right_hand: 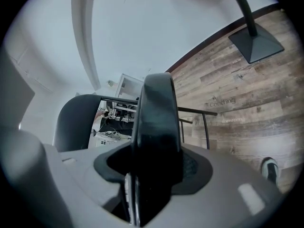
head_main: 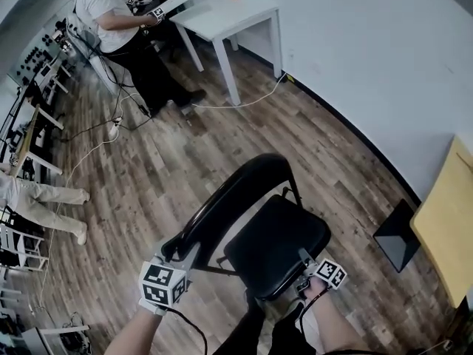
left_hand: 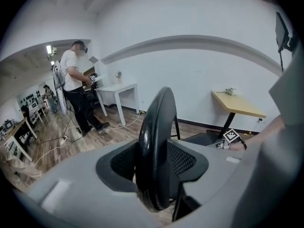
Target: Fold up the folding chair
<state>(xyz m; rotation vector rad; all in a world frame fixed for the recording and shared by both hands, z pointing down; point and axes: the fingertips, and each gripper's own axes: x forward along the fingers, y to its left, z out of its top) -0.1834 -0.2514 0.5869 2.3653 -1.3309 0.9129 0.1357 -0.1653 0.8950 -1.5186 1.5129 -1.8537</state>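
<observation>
In the head view a black folding chair stands on the wood floor just in front of me, its curved backrest [head_main: 236, 194] to the left of its padded seat [head_main: 277, 239]. My left gripper [head_main: 181, 248] is shut on the backrest's near end. In the left gripper view that backrest [left_hand: 156, 127] rises between the pads of the left gripper [left_hand: 153, 175], and both pads lie against it. My right gripper [head_main: 303, 261] is shut on the seat's front edge. In the right gripper view the seat edge [right_hand: 154, 118] fills the gap in the right gripper [right_hand: 154, 170].
A white table [head_main: 229, 13] stands at the far wall, with a person [head_main: 111, 13] beside it and cables [head_main: 111, 128] trailing over the floor. A yellow table [head_main: 447, 220] on a black base [head_main: 399, 235] is at the right. Someone's legs [head_main: 44, 198] show at the left edge.
</observation>
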